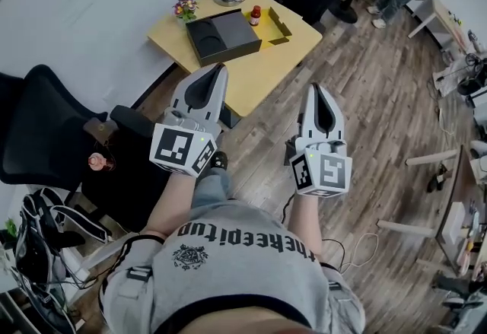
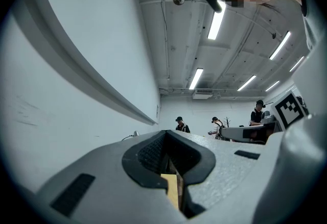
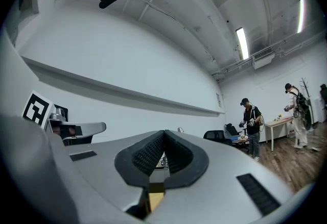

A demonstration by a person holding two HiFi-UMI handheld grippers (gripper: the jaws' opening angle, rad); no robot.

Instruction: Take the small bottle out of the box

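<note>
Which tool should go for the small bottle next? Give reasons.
Left, probably: the left tool points at the near edge of the yellow wooden table, closer to the small red white-capped bottle; the right tool hangs over the wood-plank floor. Both are shut, empty.

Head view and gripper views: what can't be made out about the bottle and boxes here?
- Bottle: head view, too small to tell whether it stands inside the yellow box or beside it.
- Black box: head view, too small to tell lidded or open.
- Table, near edge: head view, covered by the left gripper.
- Bottle, boxes: absent from both gripper views; shut fingers fill the bottom, cameras tilt up at wall and ceiling.
</note>
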